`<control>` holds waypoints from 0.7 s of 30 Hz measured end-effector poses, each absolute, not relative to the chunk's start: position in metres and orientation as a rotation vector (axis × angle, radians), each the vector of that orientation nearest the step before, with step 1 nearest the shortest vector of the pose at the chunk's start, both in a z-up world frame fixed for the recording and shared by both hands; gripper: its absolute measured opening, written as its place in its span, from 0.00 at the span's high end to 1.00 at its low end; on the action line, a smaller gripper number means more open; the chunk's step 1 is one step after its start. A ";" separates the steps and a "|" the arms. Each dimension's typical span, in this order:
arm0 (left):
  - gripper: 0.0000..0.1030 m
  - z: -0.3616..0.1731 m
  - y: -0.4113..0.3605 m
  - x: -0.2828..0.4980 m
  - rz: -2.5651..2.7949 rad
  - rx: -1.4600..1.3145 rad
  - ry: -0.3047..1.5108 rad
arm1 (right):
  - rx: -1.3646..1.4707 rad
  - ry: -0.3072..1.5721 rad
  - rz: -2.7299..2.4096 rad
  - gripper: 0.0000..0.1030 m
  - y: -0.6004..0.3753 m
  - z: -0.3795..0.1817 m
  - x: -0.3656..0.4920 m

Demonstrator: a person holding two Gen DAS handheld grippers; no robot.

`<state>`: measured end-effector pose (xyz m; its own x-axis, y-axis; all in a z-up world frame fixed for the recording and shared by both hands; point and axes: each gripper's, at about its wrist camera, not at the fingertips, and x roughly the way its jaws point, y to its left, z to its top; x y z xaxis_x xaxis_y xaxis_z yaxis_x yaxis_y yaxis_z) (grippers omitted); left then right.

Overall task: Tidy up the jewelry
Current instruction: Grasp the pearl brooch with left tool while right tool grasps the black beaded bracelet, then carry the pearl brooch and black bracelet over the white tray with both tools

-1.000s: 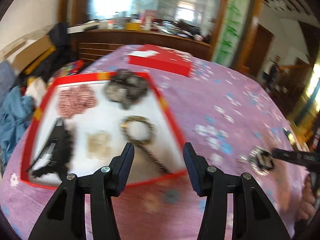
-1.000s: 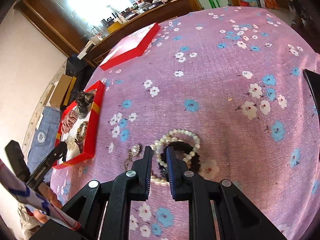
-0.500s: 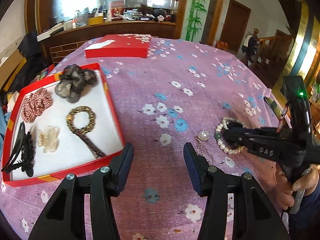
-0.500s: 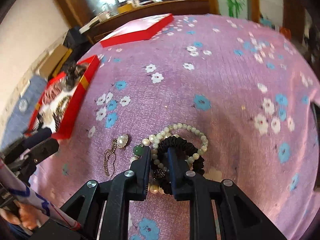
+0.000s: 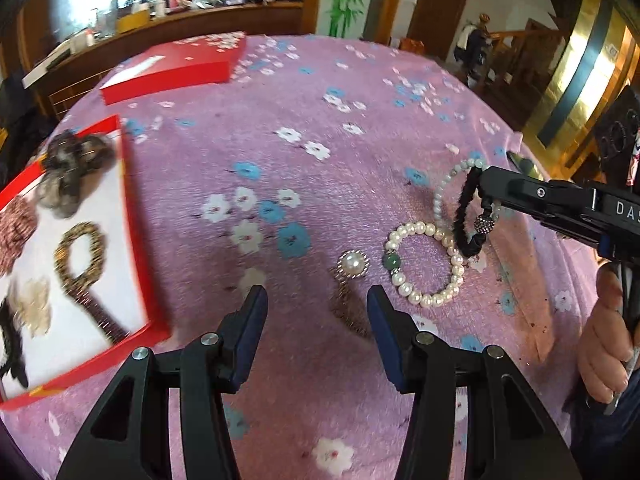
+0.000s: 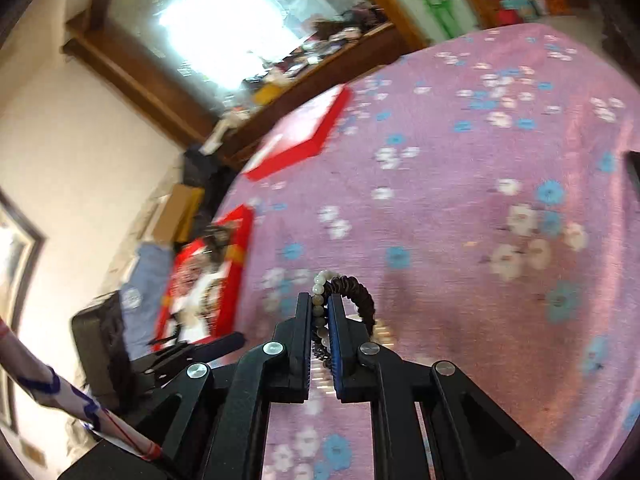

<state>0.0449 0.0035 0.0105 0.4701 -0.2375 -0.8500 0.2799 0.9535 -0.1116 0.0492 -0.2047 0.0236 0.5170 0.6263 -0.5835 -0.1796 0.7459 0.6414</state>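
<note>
My right gripper [image 6: 320,300] has its jaws closing tight on a pale bead bracelet [image 6: 318,308], and a black hair band [image 6: 362,294] hangs with it. In the left wrist view the right gripper [image 5: 486,184] holds both raised off the purple cloth: pale bead bracelet [image 5: 438,200], black hair band [image 5: 464,216]. A white pearl bracelet [image 5: 424,300] with a green bead lies flat below them. A pearl brooch [image 5: 353,264] with a chain lies beside it. My left gripper [image 5: 316,300] stands open just short of the brooch, with nothing between its fingers.
A red tray [image 5: 132,240] with a white lining sits at the left and holds several hair pieces and a gold-brown bracelet [image 5: 80,248]. A red box lid [image 5: 172,72] lies at the far side. A person's hand [image 5: 604,340] grips the right tool.
The left view swung from over the red tray to the loose jewelry on the right. The right gripper closed on the bracelets and lifted them off the cloth, tilting up.
</note>
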 end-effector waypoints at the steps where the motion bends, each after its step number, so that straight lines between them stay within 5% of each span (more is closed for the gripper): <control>1: 0.51 0.008 0.001 0.047 -0.319 0.052 1.040 | 0.558 0.912 0.504 0.92 -0.206 0.024 0.049; 8: 0.52 -0.006 -0.018 0.065 -0.286 0.115 1.034 | 0.539 0.945 0.328 0.89 -0.229 0.020 0.054; 12: 0.81 -0.007 -0.016 0.066 -0.235 0.142 0.987 | 0.577 0.915 0.264 0.88 -0.246 0.023 0.052; 21: 0.82 0.004 0.018 0.071 -0.193 -0.017 0.903 | 0.615 0.895 0.233 0.86 -0.259 0.024 0.051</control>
<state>0.0708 0.0178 0.0043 0.6030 -0.1733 -0.7787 0.1594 0.9826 -0.0953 0.0512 -0.2589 0.0241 0.6145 0.4358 -0.6577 0.0604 0.8051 0.5900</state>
